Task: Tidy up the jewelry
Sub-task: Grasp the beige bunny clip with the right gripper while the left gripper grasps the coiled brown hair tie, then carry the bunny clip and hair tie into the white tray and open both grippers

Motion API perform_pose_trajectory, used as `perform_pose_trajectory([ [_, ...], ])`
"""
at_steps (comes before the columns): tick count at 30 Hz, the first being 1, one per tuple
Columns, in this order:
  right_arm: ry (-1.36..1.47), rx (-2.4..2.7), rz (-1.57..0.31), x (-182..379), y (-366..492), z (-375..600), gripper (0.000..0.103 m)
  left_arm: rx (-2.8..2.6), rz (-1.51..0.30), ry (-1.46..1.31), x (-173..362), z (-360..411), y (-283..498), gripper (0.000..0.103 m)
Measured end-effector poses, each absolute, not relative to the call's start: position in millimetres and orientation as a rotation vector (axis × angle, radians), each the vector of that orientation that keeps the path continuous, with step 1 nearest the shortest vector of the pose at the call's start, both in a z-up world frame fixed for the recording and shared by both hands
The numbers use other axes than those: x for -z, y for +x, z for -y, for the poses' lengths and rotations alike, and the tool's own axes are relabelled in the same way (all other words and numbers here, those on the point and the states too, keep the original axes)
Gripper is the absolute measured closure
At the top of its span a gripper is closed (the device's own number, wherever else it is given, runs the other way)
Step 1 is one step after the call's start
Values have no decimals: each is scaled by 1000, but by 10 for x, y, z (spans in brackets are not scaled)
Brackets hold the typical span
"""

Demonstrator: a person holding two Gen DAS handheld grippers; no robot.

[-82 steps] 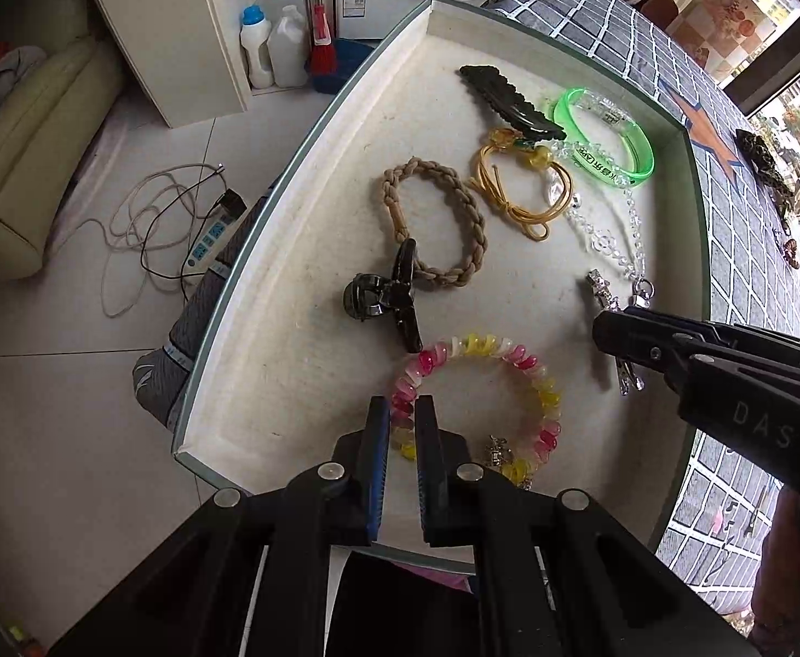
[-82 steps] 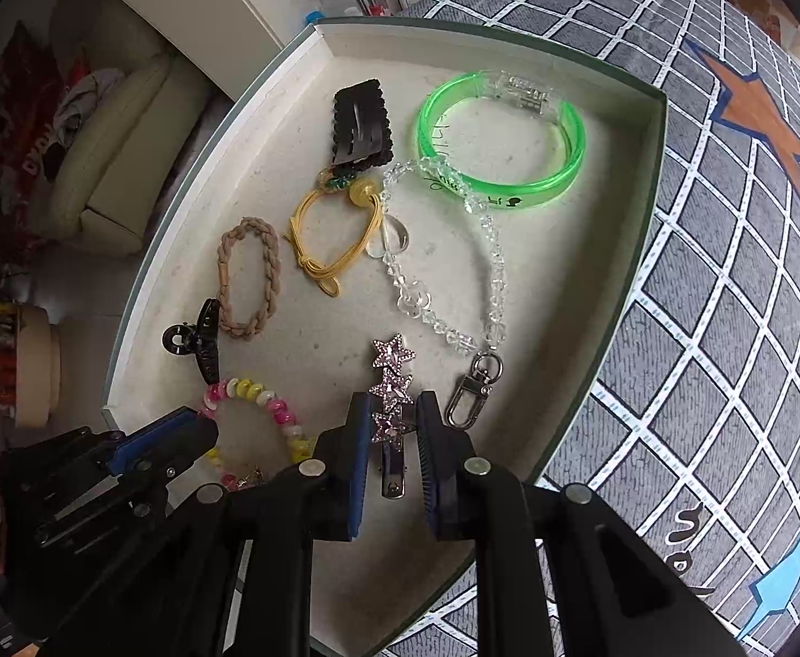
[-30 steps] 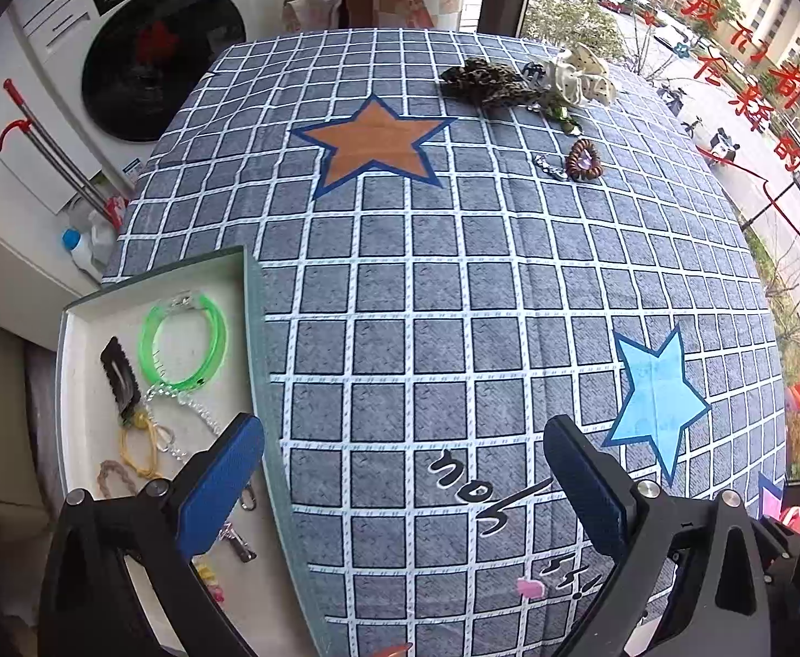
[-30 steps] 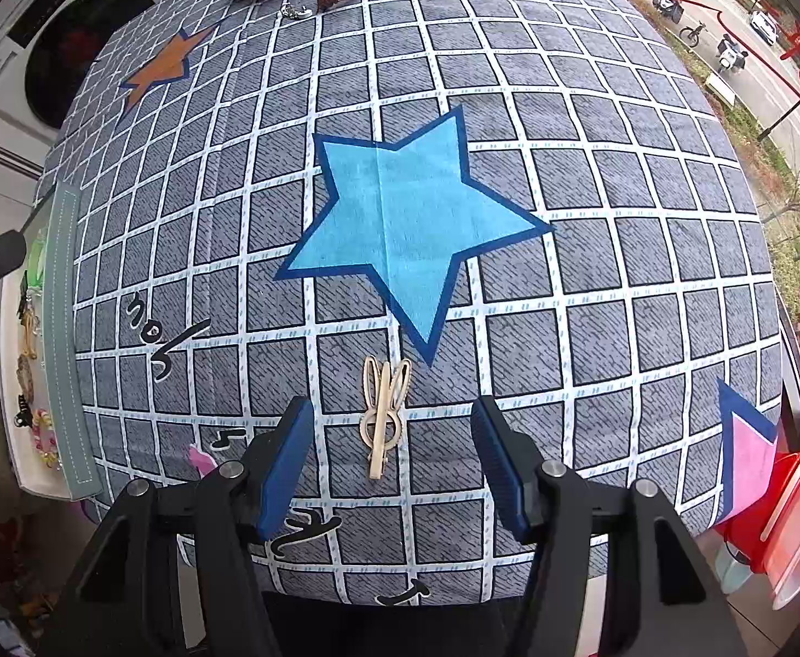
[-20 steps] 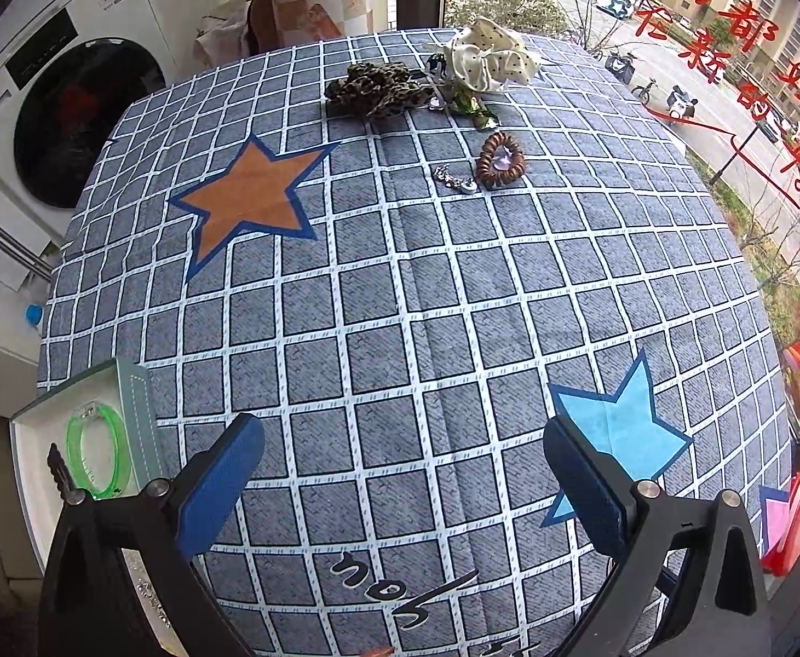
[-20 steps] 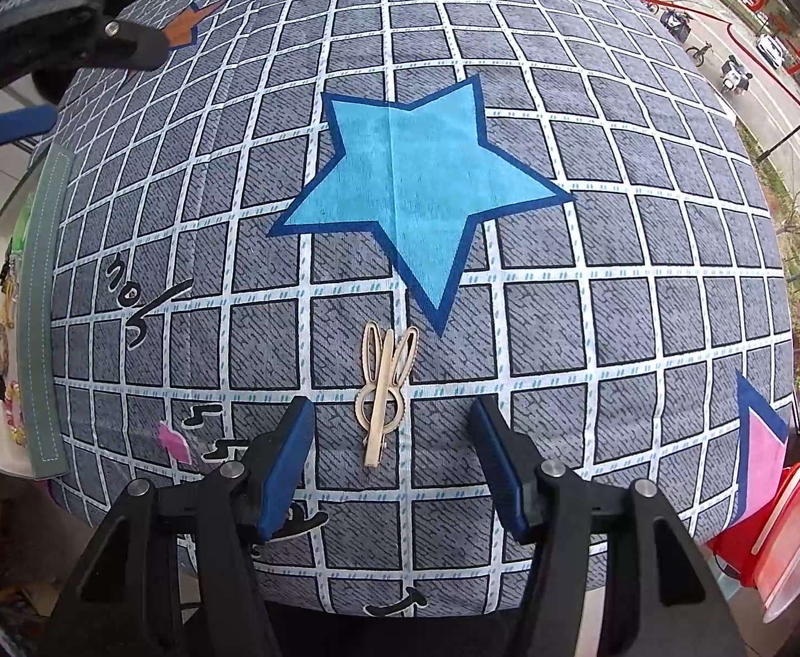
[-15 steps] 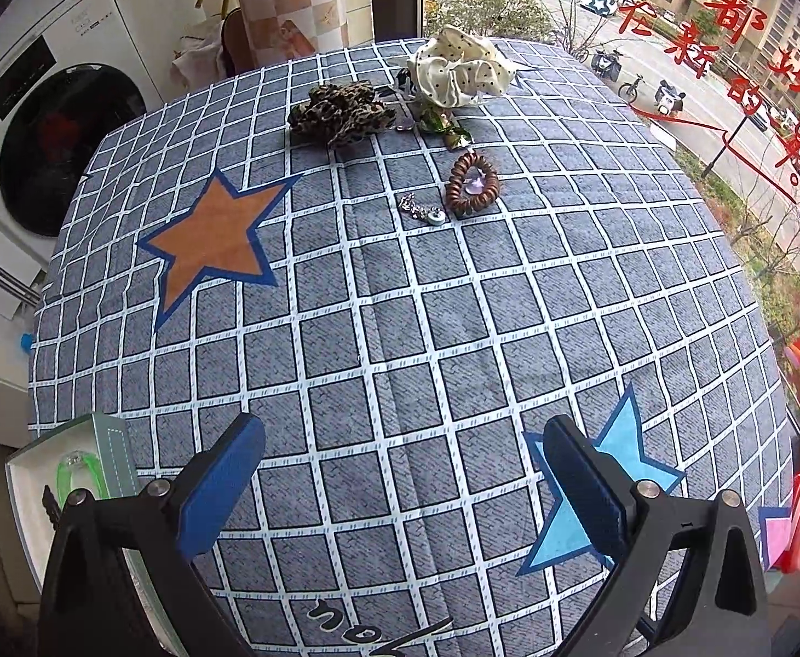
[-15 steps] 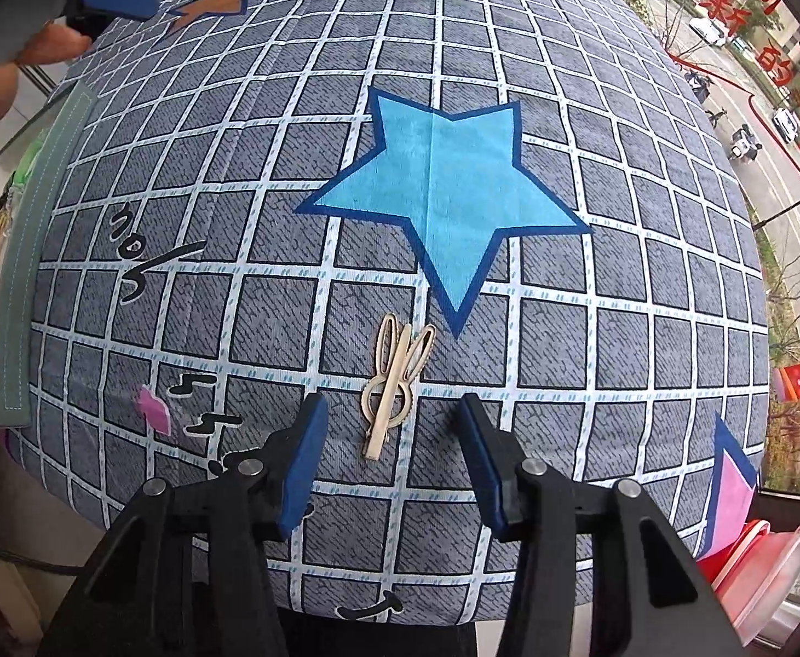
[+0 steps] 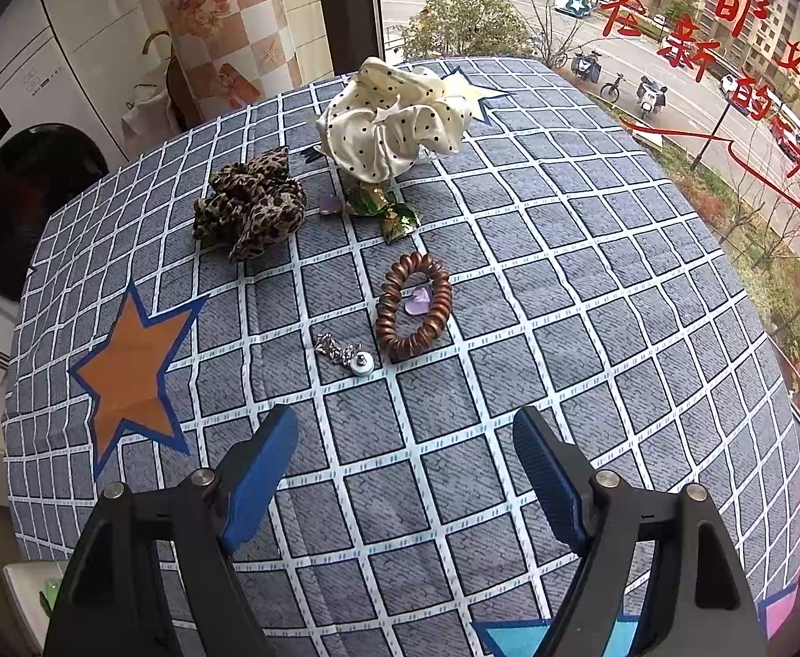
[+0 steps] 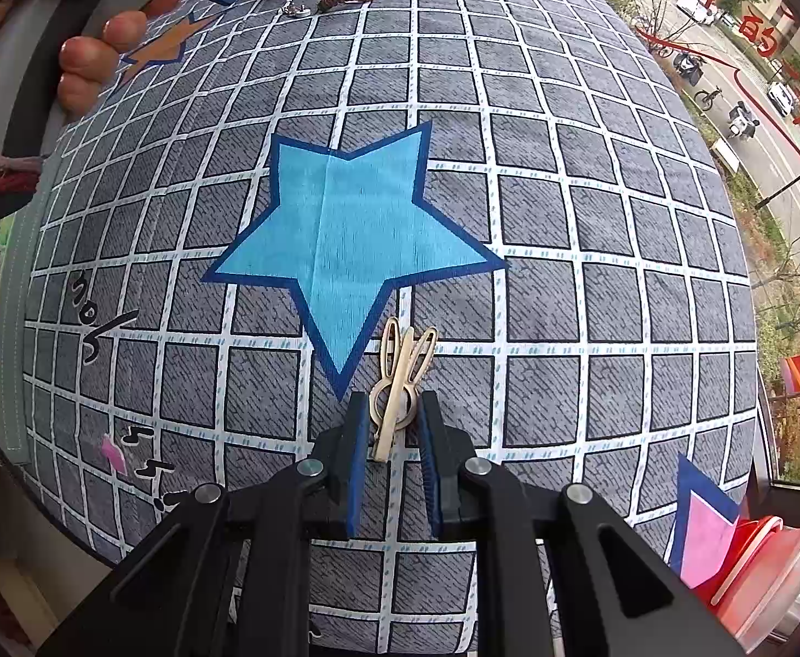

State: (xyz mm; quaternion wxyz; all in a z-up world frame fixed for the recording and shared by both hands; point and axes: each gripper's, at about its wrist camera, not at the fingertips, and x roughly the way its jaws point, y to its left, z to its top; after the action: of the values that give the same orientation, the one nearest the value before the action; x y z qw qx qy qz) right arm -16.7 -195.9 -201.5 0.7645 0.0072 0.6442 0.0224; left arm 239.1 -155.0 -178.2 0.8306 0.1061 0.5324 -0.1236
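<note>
In the right wrist view my right gripper (image 10: 394, 410) has its jaws close around the lower end of a beige rabbit-shaped hair clip (image 10: 402, 378) lying on the grid tablecloth; I cannot tell if the pads touch it. In the left wrist view my left gripper (image 9: 405, 438) is wide open and empty above the cloth. Ahead of it lie a small silver charm (image 9: 345, 353), a brown spiral hair tie (image 9: 413, 306) around a purple piece (image 9: 419, 301), a leopard scrunchie (image 9: 252, 202) and a cream polka-dot scrunchie (image 9: 394, 120).
The jewelry tray's edge (image 10: 13, 328) shows at far left in the right wrist view, and its corner (image 9: 27, 591) at lower left in the left wrist view. Red and clear plastic containers (image 10: 772, 575) sit beyond the table's right edge. A washing machine (image 9: 22, 191) stands behind.
Both grippers left the tray. My left gripper opened and moved toward the far items on the cloth. My right gripper's jaws narrowed around the rabbit clip.
</note>
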Motion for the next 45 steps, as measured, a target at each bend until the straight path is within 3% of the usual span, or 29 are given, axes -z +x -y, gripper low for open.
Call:
perform_pose_trajectory([
  [5,24,-62,-1406,2002,-100,2129,84,275,-1083,293,1863,1790,2602,16],
  [7,33,-67,-1408,2026,-20,2177,84,280,-1081,322,1921,1866,2663,30],
  [9,41,-72,-1410,2028,1,2220,84,281,-1104,341,2008,1918,2719,34],
  [15,47,-74,-1409,2025,14,2225,84,294,-1114,390,2125,1964,2716,85],
  [45,161,-74,-1376,1640,402,2460,84,295,-1208,108,1652,894,1474,86],
])
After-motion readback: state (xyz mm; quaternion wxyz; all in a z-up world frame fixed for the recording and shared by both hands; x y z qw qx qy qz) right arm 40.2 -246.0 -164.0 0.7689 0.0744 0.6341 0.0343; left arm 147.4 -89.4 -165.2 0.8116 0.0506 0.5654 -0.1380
